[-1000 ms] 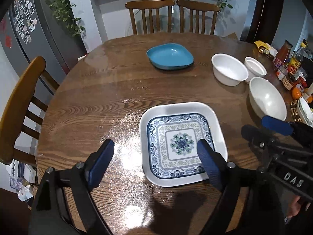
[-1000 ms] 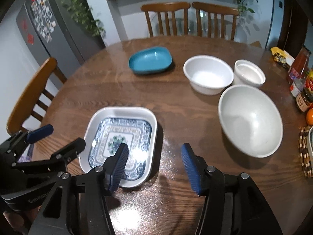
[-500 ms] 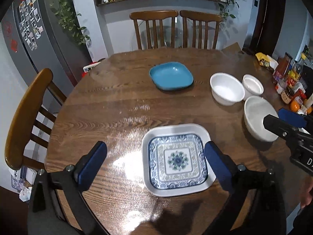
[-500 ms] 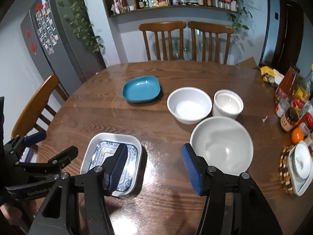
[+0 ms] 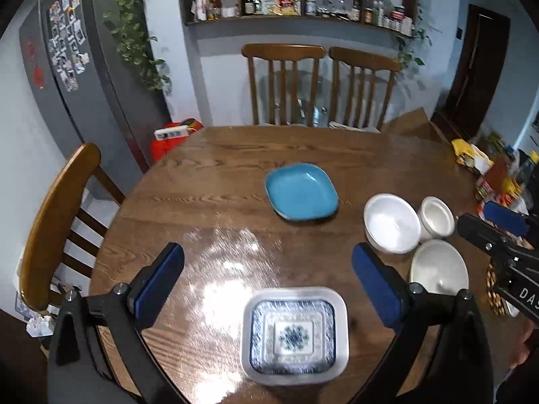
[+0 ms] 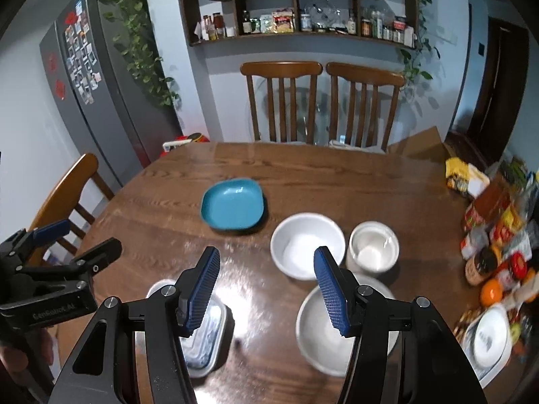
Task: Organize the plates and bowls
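Note:
A square white plate with a blue pattern lies near the front of the round wooden table; it also shows in the right wrist view. A blue square plate lies farther back. Three white bowls stand at the right: a medium one, a small one and a large one. My left gripper is open and empty, high above the patterned plate. My right gripper is open and empty above the table.
Two wooden chairs stand at the far side and one at the left. Jars, bottles, fruit and snack bags crowd the table's right edge. A fridge stands at the back left.
Both grippers have risen and pulled back from the table. The plates and bowls look smaller and farther away. Nothing on the table has moved.

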A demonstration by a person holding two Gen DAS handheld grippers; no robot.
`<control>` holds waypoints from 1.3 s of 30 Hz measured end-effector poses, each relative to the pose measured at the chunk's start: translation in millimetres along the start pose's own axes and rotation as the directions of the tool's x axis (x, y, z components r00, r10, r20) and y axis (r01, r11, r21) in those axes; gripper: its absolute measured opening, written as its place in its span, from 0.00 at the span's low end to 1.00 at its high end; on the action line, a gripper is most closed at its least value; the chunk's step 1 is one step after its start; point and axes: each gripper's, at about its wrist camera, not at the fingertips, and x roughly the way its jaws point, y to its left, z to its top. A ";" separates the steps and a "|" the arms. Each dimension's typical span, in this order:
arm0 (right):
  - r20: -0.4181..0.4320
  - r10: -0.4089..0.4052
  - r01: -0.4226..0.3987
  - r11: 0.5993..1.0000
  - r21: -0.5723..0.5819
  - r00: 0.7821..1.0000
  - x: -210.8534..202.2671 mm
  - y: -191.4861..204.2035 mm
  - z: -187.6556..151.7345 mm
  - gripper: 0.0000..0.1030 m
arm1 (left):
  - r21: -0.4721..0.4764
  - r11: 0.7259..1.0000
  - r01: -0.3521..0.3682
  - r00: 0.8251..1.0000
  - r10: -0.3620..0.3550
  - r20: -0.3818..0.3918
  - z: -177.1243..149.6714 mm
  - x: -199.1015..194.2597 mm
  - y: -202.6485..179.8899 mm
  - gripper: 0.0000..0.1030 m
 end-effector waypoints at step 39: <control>-0.321 0.077 -0.115 0.988 -0.103 0.944 261.3 10.3 28.9 0.38 | -0.045 0.999 -0.011 0.969 0.000 -0.247 10.1 224.8 -17.6 0.36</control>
